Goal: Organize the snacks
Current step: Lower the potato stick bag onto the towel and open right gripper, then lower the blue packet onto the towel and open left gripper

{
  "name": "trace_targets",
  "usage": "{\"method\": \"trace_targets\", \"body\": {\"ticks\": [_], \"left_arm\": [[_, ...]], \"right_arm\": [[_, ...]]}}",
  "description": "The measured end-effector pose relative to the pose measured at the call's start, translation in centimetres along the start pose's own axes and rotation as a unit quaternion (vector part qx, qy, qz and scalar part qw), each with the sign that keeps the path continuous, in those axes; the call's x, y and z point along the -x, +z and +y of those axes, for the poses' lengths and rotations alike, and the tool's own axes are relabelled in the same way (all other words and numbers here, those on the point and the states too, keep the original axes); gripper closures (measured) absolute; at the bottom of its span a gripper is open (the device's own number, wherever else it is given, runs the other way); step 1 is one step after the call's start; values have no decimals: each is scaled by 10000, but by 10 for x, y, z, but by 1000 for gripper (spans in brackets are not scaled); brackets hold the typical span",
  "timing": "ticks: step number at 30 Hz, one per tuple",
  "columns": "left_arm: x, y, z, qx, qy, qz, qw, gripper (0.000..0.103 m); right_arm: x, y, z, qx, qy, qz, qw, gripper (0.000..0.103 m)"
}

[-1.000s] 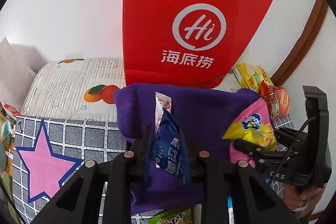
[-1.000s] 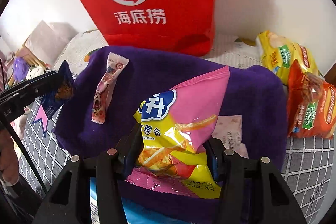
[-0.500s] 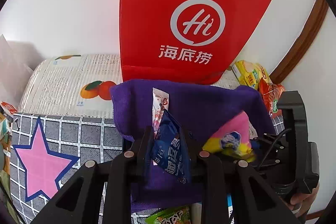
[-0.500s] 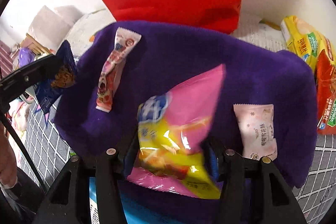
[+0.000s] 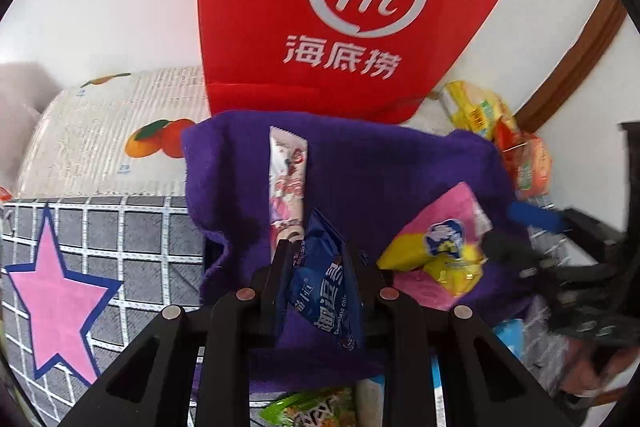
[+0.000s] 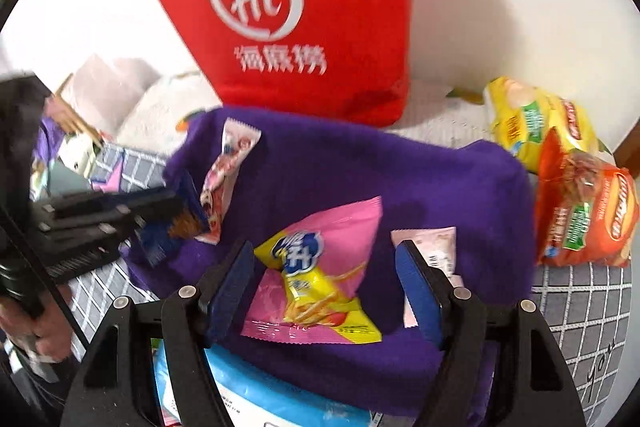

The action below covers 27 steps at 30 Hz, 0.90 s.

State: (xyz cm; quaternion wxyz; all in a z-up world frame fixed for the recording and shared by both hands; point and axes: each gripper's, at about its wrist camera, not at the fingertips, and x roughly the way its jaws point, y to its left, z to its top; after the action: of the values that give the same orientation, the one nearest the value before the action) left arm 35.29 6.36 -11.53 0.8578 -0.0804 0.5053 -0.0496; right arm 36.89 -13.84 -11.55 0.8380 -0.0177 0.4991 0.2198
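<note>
A purple towel [image 5: 380, 171] [image 6: 344, 171] lies in front of a red bag [image 5: 344, 7] [image 6: 304, 15]. My left gripper [image 5: 316, 267] is shut on a blue chocolate snack packet [image 5: 324, 287] at the towel's near left; it shows in the right wrist view [image 6: 176, 223]. My right gripper [image 6: 324, 279] is open, and the pink and yellow potato-stick bag [image 6: 320, 275] [image 5: 436, 251] lies on the towel between its fingers. A long pink-white snack stick [image 5: 286, 179] [image 6: 226, 179] and a pale pink sachet [image 6: 432, 251] lie on the towel.
A yellow chip bag [image 6: 528, 119] [image 5: 476, 107] and an orange chip bag [image 6: 584, 211] [image 5: 528, 163] sit at the right by the wall. A grey checked cloth with a pink star [image 5: 56, 295] lies left. A light blue packet [image 6: 256, 395] and a green packet [image 5: 312, 407] lie near.
My right gripper has opened and dropped the pink and yellow bag onto the towel. My left gripper has moved forward over the towel with the blue packet still held.
</note>
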Motion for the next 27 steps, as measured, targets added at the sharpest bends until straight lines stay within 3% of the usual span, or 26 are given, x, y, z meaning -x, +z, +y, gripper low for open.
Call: {"method": "trace_targets", "body": {"ticks": [6, 14, 22, 27], "left_arm": [[-6, -2, -4, -112, 61, 142, 9998, 80], [-13, -3, 2, -58, 116, 247, 9996, 79], [-7, -1, 1, -109, -70, 236, 9996, 79], [-2, -2, -6, -219, -208, 314, 9991, 69]], "right_arm": [[19, 4, -4, -111, 19, -249, 9996, 30], [19, 3, -3, -96, -39, -221, 9997, 30], [19, 2, 3, -53, 39, -251, 9997, 30], [21, 1, 7, 14, 63, -281, 9996, 30]]}}
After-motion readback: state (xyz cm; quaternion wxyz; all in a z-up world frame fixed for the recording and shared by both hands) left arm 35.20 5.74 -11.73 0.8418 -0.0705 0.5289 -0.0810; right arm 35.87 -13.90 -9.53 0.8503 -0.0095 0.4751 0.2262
